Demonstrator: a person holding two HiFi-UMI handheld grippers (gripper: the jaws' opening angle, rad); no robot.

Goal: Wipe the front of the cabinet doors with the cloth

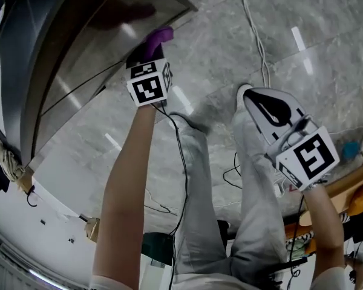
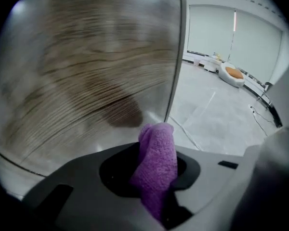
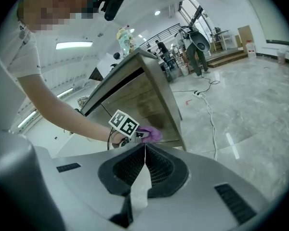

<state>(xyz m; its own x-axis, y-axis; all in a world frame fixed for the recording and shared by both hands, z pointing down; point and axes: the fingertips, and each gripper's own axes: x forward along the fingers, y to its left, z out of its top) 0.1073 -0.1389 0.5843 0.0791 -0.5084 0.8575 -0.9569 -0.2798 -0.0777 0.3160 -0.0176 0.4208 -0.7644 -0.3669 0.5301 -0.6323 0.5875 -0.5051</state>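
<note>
At the head view's 12 o'clock, the left claw (image 2: 152, 172) pinches the purple cloth (image 1: 160, 37) close against the cabinet door (image 2: 86, 81), so wiping looks under way, the share already done unclear, while the right claw (image 3: 144, 163) hangs pressed together, empty, at 4 o'clock

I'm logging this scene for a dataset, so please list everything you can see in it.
cabinet: one, grey-brown wood grain, ahead of the left gripper
cloth: one, purple, by the cabinet door
floor: grey stone tiles, below everything
cable: one, white, lying on the floor right of the cabinet
shoe: one, white and black, on the person's foot
left gripper: one, grey, shut on the cloth
right gripper: one, grey, jaws together, empty, near the shoe
</note>
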